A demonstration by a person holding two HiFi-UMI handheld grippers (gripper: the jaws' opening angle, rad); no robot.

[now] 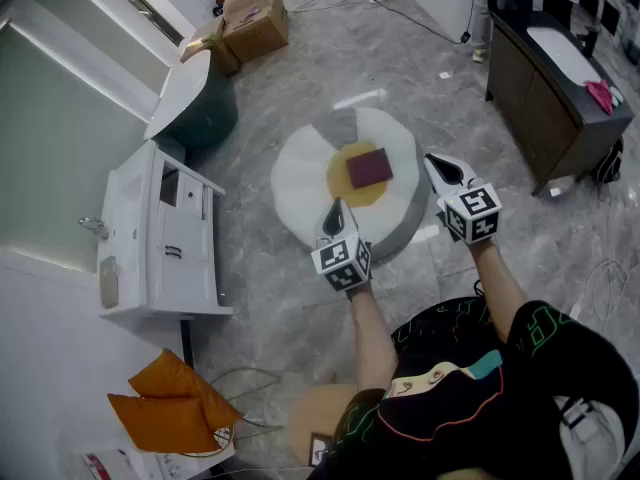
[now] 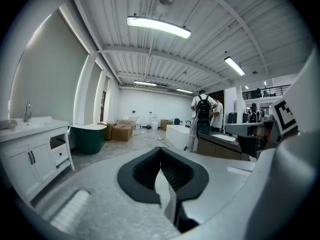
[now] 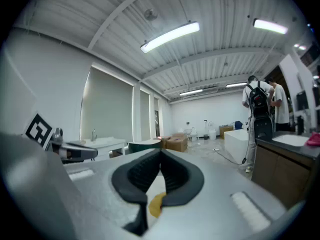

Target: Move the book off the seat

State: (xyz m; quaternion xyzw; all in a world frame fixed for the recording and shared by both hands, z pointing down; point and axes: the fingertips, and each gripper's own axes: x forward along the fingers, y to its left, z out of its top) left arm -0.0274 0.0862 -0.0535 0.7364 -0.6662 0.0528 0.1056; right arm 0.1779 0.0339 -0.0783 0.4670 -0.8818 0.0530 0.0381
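Observation:
A dark red book (image 1: 369, 168) lies flat on the yellow centre (image 1: 343, 183) of a round white seat (image 1: 300, 173) in the head view. My left gripper (image 1: 336, 210) hovers over the seat's near edge, just short of the book, jaws shut and empty. My right gripper (image 1: 438, 165) is to the right of the book, above the seat's right rim, also shut on nothing. The left gripper view shows the left gripper (image 2: 160, 151) closed and pointing level across the room. In the right gripper view, a bit of yellow shows below the closed right gripper (image 3: 160, 154). Neither gripper view shows the book.
A white sink cabinet (image 1: 160, 233) stands to the left, with a dark green bathtub (image 1: 198, 98) and cardboard boxes (image 1: 255, 23) behind it. A dark wooden vanity (image 1: 555, 93) is at the right. Orange cushions (image 1: 165, 398) lie near my feet. Two people (image 2: 202, 115) stand far off.

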